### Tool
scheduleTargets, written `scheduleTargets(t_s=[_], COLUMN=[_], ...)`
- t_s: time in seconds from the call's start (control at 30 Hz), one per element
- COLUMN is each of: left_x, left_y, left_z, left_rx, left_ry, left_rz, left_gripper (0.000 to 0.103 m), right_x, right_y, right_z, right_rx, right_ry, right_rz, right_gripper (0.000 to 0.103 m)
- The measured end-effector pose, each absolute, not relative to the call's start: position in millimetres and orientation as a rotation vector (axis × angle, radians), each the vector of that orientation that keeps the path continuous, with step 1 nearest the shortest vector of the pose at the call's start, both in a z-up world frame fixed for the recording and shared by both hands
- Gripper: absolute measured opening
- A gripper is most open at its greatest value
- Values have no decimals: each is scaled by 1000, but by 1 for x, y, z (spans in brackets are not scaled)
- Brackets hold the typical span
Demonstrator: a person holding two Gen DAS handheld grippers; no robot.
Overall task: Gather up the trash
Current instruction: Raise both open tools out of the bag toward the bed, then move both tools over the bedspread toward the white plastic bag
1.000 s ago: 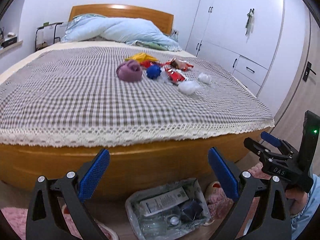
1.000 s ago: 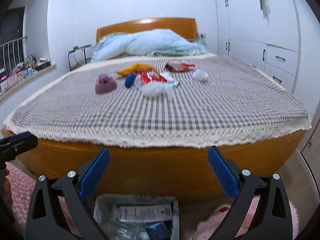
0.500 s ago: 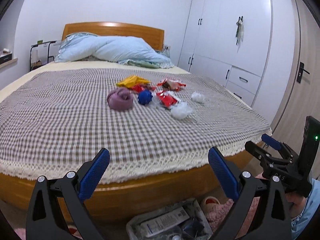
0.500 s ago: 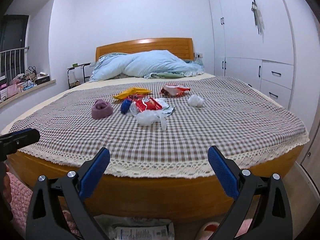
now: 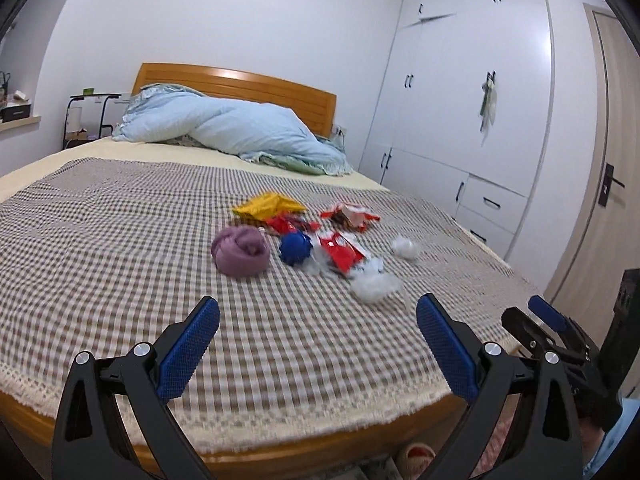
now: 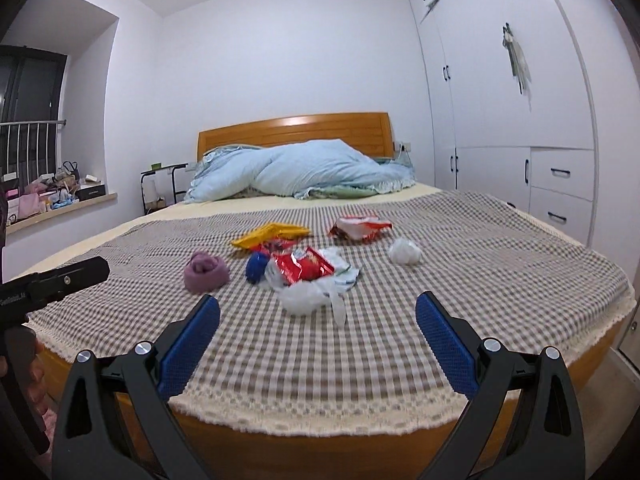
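Approach step, nothing gripped yet: both the left tongs (image 5: 318,346) and right tongs (image 6: 318,344) gape wide and empty at the bed's (image 6: 500,280) foot. The trash lies ahead of both: crinkly red wrapper (image 6: 302,268), soft white plastic wad (image 6: 306,298). Next, I judge, reach forward and pinch lightly.

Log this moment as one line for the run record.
stage: approach | left gripper: open, empty | right gripper: open, empty | trash: red wrapper, white plastic bag on bed, untouched
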State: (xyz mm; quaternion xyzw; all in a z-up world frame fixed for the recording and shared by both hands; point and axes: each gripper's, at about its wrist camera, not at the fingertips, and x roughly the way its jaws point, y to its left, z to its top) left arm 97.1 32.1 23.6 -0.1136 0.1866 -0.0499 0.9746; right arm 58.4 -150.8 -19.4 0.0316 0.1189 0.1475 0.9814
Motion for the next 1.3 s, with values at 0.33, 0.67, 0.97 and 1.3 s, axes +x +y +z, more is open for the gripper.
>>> scheduleTargets(t_s=[0.33,0.67,0.97,1.3], left_x=[136,170,199,230], left_y=[55,57,57,66], left_z=[30,37,38,33], left_rx=[-255,-245,-233,-254], left_ry=[318,300,317,363], left_rz=[-70,-88,-116,-126], left_gripper=[96,96,96,96], right_x=[92,122,151,175], right_y=[-135,-127,-125,-132], right_z=[-10,5,12,11], right_rx=[28,49,12,80], right_ry=[189,120,71,132], right_rz=[268,228,90,42], right_gripper=[94,94,94,94])
